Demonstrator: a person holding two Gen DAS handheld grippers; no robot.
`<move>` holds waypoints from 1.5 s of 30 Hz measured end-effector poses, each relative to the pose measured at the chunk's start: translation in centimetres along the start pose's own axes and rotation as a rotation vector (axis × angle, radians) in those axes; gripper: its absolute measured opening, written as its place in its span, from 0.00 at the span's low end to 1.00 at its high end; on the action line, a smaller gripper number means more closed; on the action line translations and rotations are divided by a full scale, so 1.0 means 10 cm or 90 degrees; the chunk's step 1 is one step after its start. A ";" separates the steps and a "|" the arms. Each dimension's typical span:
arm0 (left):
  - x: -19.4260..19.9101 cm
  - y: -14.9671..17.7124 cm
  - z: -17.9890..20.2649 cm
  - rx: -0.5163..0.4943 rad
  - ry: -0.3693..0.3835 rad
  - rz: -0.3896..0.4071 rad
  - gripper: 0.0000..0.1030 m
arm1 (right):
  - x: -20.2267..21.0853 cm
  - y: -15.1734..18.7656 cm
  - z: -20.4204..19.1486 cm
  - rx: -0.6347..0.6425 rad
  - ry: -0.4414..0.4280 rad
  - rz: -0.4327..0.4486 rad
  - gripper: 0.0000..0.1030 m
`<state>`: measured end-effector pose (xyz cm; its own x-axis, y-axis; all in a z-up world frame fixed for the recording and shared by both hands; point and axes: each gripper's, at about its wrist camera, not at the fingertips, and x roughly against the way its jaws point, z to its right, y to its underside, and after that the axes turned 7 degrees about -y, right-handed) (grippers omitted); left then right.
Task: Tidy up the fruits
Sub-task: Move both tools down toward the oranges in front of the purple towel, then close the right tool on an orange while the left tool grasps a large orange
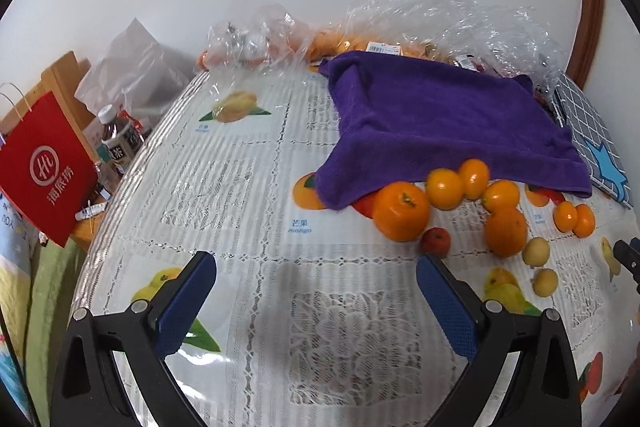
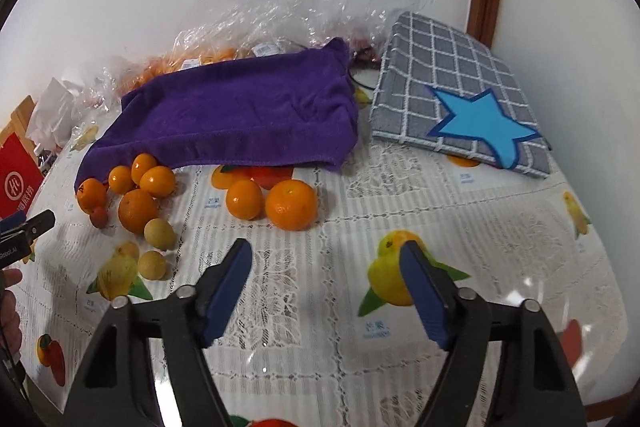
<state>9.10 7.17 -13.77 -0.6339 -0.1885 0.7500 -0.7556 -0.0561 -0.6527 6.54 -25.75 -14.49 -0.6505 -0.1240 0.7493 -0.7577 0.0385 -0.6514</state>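
Oranges [image 2: 291,205] sit loose ahead of the empty, wide-spread right gripper [image 2: 326,291]; a careless nudge could roll them off the worktop [image 2: 500,247]. Left gripper [image 1: 316,301] likewise gapes empty.

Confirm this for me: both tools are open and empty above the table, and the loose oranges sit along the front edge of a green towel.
One detail is wrong: the towel is purple, not green, as the right wrist view shows. The rest holds: the left tool and right tool are open and empty, and the loose oranges sit along the towel's front edge.
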 end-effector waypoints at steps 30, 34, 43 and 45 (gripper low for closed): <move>-0.54 -0.26 0.36 0.021 0.136 -0.050 0.59 | -0.81 -0.22 -0.09 0.032 -0.042 -0.039 0.42; -0.57 -0.24 0.38 0.022 0.167 -0.059 0.39 | -0.81 -0.19 -0.10 0.044 -0.034 -0.030 0.39; -0.44 -0.30 0.30 0.032 0.155 -0.054 0.39 | -0.69 -0.18 -0.03 0.017 -0.053 -0.033 0.39; -0.36 -0.33 0.27 0.036 0.156 -0.051 0.39 | -0.62 -0.19 -0.04 0.014 -0.054 -0.027 0.39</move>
<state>14.34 5.43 -14.58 -0.5990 0.0610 0.7984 -0.7987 -0.1177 -0.5902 11.97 -24.69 -17.85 -0.6101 -0.2081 0.7645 -0.7829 0.0094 -0.6221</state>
